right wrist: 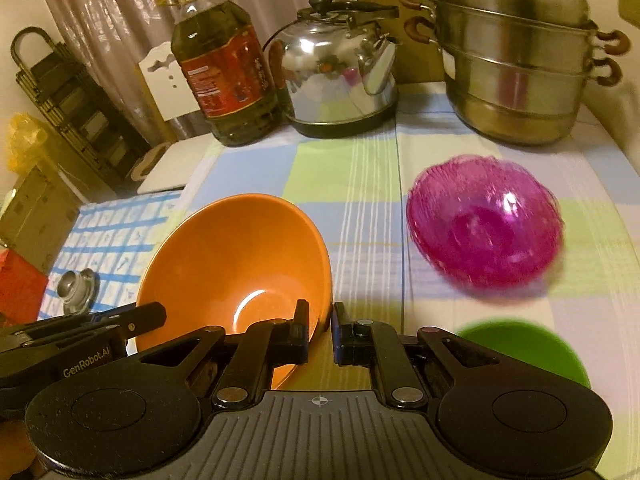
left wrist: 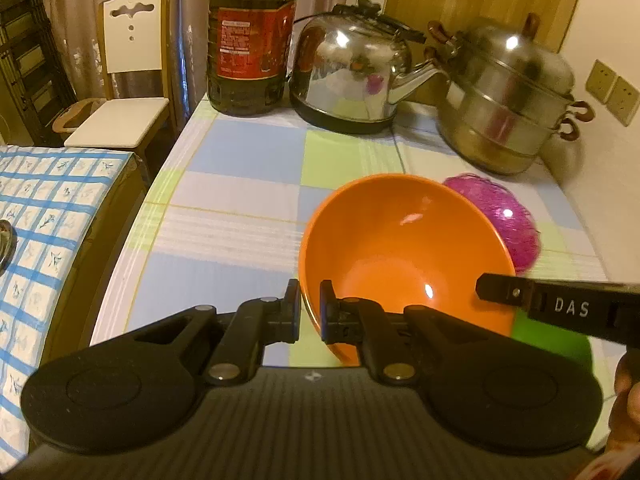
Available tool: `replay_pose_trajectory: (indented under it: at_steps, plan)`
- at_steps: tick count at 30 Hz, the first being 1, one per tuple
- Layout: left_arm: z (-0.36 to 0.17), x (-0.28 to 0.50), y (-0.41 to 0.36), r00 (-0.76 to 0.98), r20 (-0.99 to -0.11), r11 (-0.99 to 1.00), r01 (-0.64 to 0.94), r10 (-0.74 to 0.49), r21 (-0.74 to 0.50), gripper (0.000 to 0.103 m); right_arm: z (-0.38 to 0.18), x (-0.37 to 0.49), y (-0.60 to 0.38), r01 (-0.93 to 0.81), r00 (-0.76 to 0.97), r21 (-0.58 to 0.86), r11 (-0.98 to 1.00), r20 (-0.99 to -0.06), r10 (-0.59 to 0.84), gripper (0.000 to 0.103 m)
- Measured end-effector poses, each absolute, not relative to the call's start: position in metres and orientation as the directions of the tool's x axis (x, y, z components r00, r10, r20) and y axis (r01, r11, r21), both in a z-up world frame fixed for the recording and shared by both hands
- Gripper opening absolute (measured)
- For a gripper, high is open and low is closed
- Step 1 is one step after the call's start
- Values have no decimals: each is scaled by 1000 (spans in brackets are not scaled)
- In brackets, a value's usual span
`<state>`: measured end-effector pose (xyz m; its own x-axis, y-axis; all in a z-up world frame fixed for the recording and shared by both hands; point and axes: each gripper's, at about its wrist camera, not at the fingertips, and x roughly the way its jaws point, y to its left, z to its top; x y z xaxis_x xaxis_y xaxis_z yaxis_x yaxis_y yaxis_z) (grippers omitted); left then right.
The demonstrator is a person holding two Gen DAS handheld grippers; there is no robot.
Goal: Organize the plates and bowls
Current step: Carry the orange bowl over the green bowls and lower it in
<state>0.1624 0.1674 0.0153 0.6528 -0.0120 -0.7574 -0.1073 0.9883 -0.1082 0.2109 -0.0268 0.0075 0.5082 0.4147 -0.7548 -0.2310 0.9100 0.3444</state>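
Note:
Both grippers hold an orange bowl [left wrist: 400, 240] [right wrist: 240, 256] by opposite sides of its rim, lifted over the checked tablecloth. My left gripper [left wrist: 310, 314] is shut on the rim's left side. My right gripper [right wrist: 321, 332] is shut on the rim's right side. Each gripper also shows in the other's view: the right gripper's finger [left wrist: 500, 292] reaches in from the right, the left gripper's finger [right wrist: 148, 316] from the left. A purple glass bowl [left wrist: 508, 224] [right wrist: 484, 224] stands on the table to the right. A green dish [left wrist: 552, 336] [right wrist: 532, 346] lies below, nearer me.
Along the table's far side stand an oil bottle [left wrist: 252, 36] [right wrist: 224, 76], a steel kettle [left wrist: 352, 68] [right wrist: 340, 76] and a stacked steamer pot [left wrist: 508, 96] [right wrist: 516, 60]. A second table with a blue check cloth [left wrist: 48, 216] adjoins on the left, a white chair [left wrist: 128, 80] behind it.

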Motion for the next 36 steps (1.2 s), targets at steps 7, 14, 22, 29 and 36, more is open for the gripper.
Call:
replay_pose_trajectory:
  at_steps: [7,14,22,29,36]
  plan:
    - [38,113,142,682,-731,993,-73,-19,-94,7,22,154,-52,-197,533,367,909,-738,413,11]
    - [56,72,103,703,-711,999,-5,-33,-52,8,40,105,-85,-161,562,376,913,-725,398,11]
    - [55,48,68,693,-712,992,46,-114,-113,8,48,69,-123,-118,588,340,933,-733,341,11]
    - [55,47,39,675,-715,983,113,-180,-142,7,45,50,-156,-74,600,317,945,-743,296,11]
    - [53,50,15,663,-718,977,157,-211,-142,7,45,39,-182,-34,611,306,951,-747,262,11]
